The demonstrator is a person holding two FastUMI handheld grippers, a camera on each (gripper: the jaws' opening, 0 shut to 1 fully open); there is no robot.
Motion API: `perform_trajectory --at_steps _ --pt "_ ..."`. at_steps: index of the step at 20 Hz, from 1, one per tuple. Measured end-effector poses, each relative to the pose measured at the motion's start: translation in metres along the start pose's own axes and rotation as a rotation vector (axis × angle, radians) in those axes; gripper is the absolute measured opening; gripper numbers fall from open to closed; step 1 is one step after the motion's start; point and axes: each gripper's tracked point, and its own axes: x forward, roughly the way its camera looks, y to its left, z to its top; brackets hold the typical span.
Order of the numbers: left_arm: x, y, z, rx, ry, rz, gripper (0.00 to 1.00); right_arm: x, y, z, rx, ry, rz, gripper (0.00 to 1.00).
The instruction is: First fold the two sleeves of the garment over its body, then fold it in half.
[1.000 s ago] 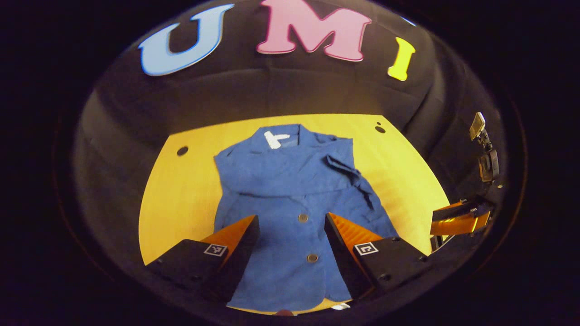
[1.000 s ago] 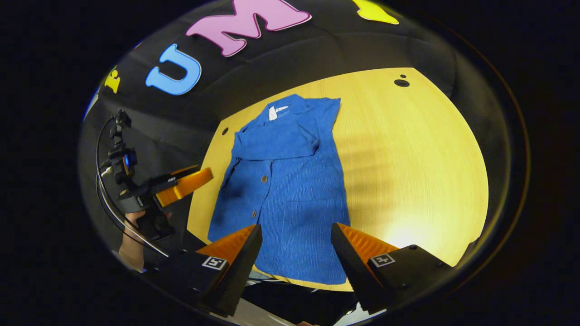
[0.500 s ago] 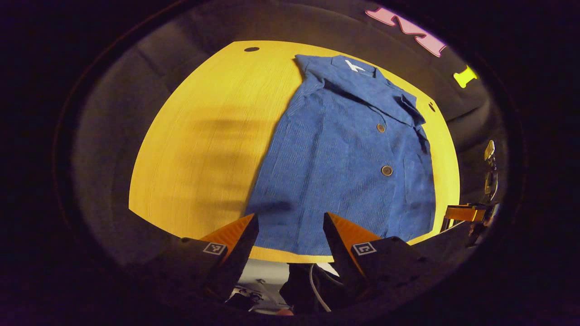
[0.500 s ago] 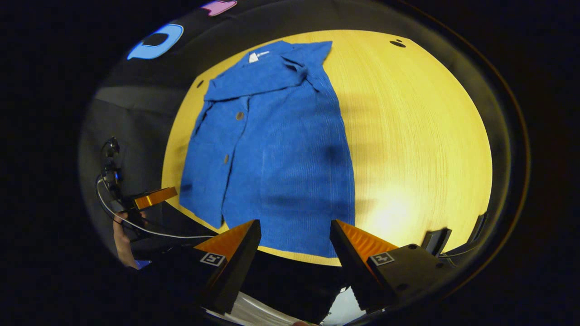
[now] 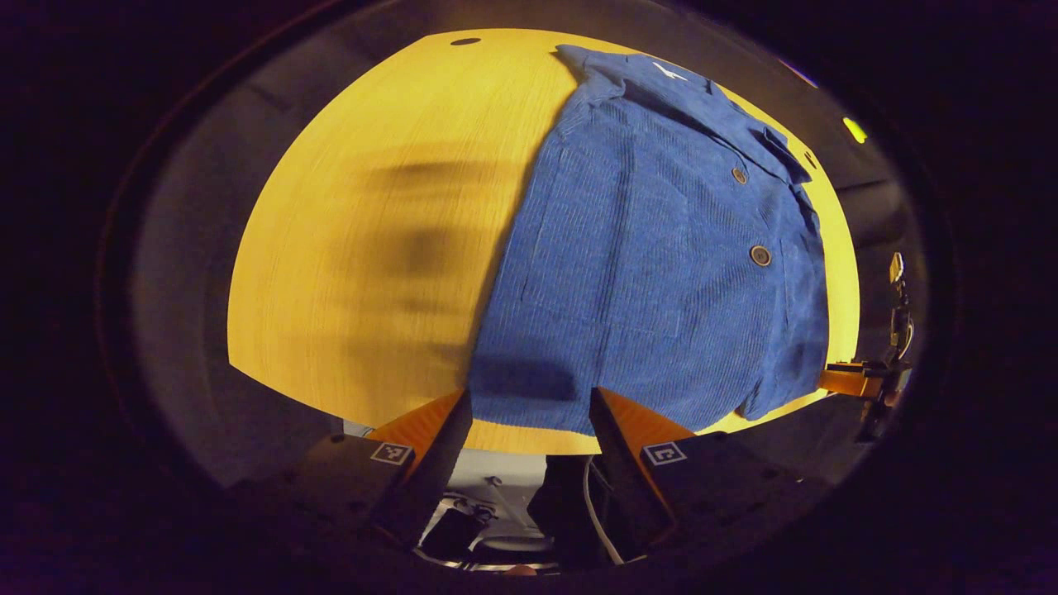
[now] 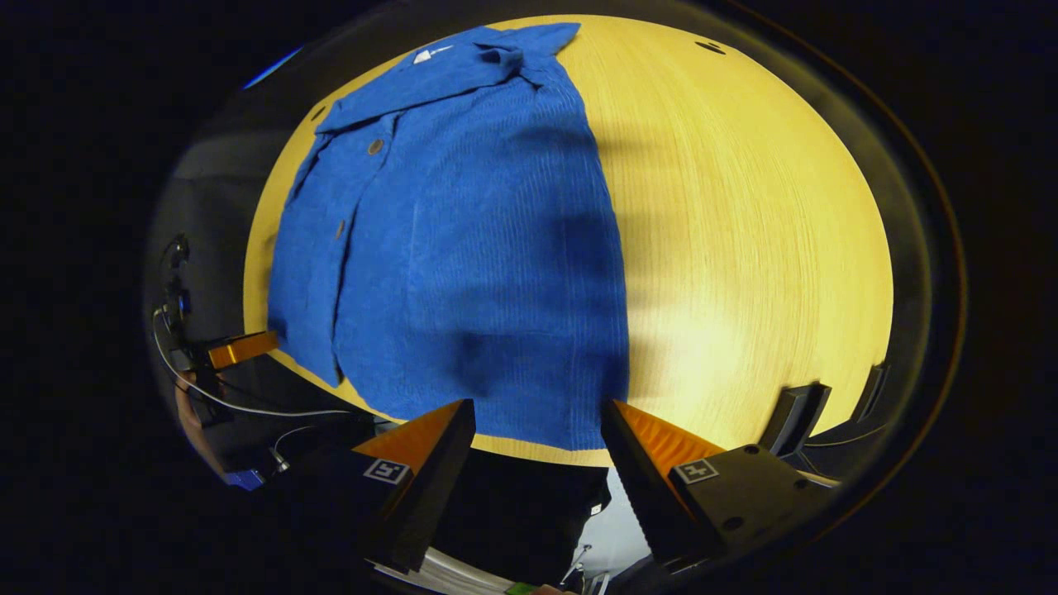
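Blue corduroy garment (image 5: 661, 248) lies flat on the table (image 5: 372, 248), long axis 12-to-6, hem at 12 just beyond my left gripper (image 5: 529, 405) and right gripper (image 6: 537, 413), both spread wide, empty.

Bare bench (image 5: 364, 248) spreads wide beside the blue garment (image 5: 653, 248) on its one side in the left gripper view, and on the other side (image 6: 744, 231) in the right gripper view. Both grippers' jaws stand apart at the near hem, nothing between them.
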Motion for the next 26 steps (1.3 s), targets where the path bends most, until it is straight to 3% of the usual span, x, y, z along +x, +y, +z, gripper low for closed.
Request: perform_trajectory --at_steps 5,16,20,23,24,25,26 --pt "0.007 0.003 0.002 -0.03 0.037 -0.019 0.84 0.009 0.0 0.001 0.08 0.02 0.026 0.99" --pt "0.021 0.015 0.009 0.065 0.054 0.084 0.84 0.016 -0.003 0.002 0.083 0.033 -0.004 0.99" --pt "0.016 0.012 0.012 0.085 0.072 0.092 0.83 0.019 -0.008 0.003 0.052 0.052 -0.075 0.93" --pt "0.017 0.008 0.012 0.066 0.078 0.093 0.84 0.023 -0.015 0.001 0.027 0.041 -0.151 0.79" --pt "0.017 0.005 0.013 0.048 0.07 0.09 0.78 0.023 -0.016 0.0 -0.003 0.042 -0.17 0.75" --pt "0.019 -0.003 0.012 0.034 0.063 0.082 0.81 0.023 -0.016 0.001 -0.03 0.042 -0.177 0.79" --pt "0.019 -0.01 0.009 0.044 0.055 0.074 0.66 0.022 -0.014 0.003 -0.037 0.033 -0.166 0.69"
